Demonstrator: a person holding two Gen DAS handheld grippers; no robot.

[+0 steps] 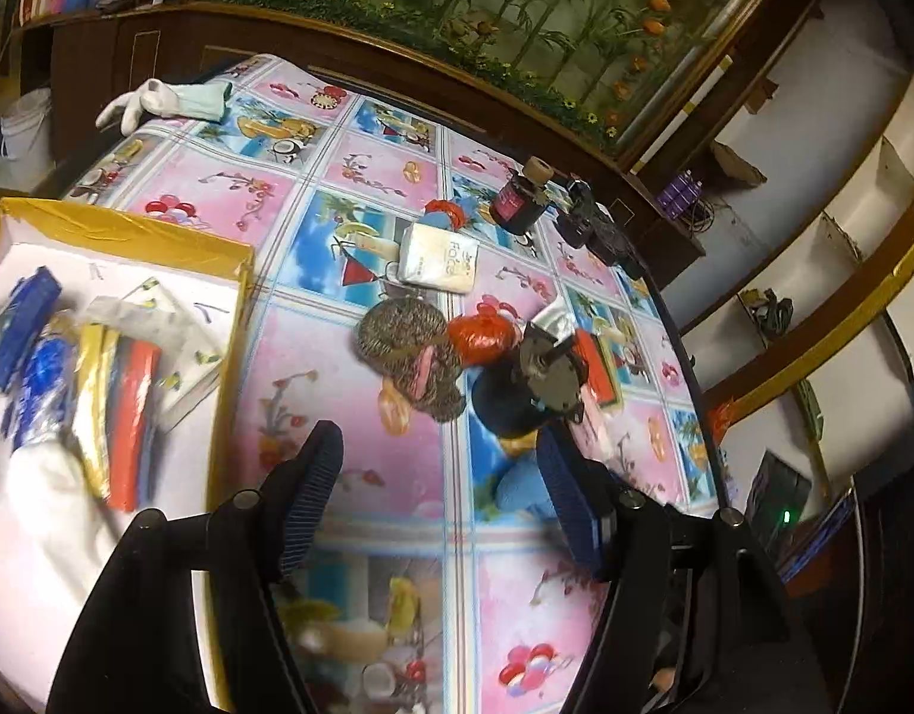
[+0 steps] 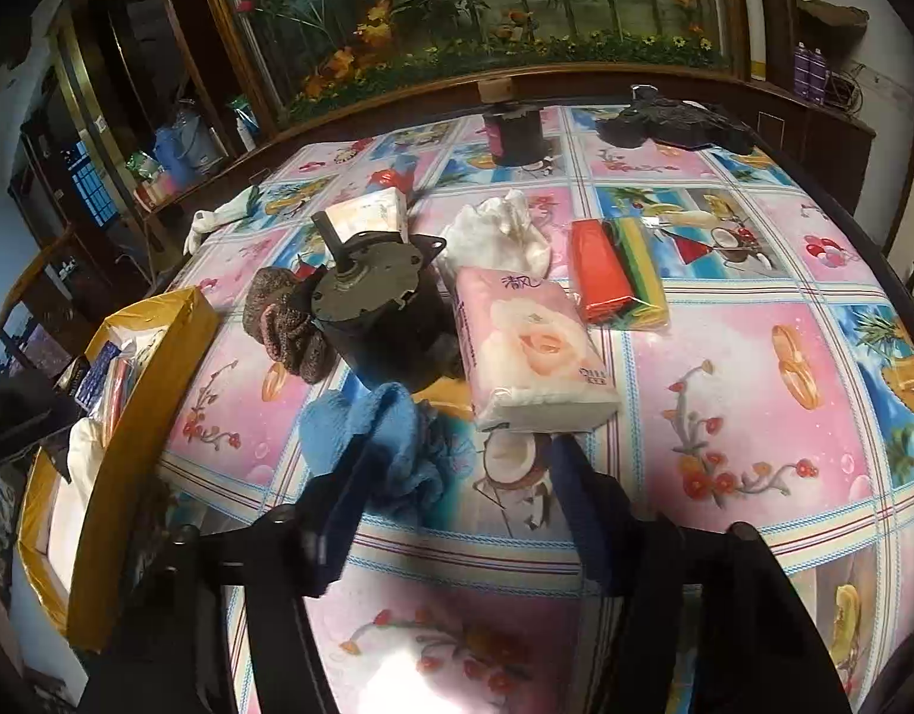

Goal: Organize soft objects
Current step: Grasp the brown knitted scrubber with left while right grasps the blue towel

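A: Are the tongs gripping anything?
B: No. The left gripper [image 1: 439, 494] and right gripper [image 2: 457, 464] are both spread, holding nothing.
A: Soft things?
B: Blue cloth [image 2: 373, 428] lower center by the right gripper; tissue pack [image 2: 528, 351] center; box [image 1: 124, 226] left.

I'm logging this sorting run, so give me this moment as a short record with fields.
left gripper: open, empty, above the tablecloth
right gripper: open, empty, near the blue cloth
box: yellow-edged, already holds packets and a white cloth
soft items on table: pink tissue pack, white cloth, brown knit piece, white glove
hard item among them: metal motor
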